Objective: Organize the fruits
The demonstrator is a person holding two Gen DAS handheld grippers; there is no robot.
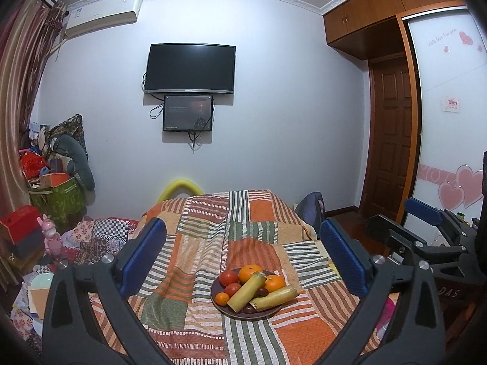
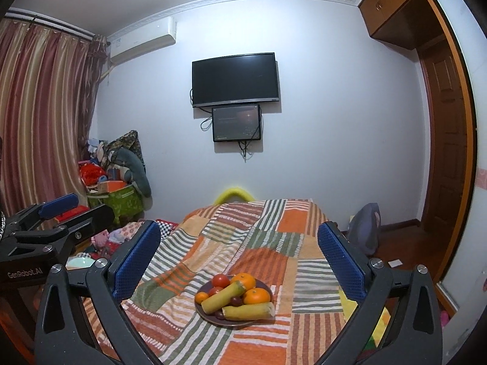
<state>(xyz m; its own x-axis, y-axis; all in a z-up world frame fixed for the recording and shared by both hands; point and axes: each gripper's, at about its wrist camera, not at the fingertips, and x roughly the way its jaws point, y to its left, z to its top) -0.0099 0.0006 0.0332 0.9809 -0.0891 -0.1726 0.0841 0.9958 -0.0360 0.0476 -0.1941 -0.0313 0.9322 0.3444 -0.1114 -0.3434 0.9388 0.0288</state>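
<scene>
A dark round plate rests on the patchwork bedspread and holds a pile of fruit: oranges, red tomatoes, two yellow-green stalk pieces and small dark fruits. My left gripper stands open over the bed, short of the plate, with nothing between its blue pads. In the right wrist view the same plate lies ahead of my right gripper, which is also open and holding nothing. Each gripper shows at the edge of the other's view: the right gripper and the left gripper.
Boxes, bags and toys are piled in the left corner by the curtain. A television and a smaller screen hang on the far wall. A wooden door and wardrobe stand at the right, with a bag on the floor.
</scene>
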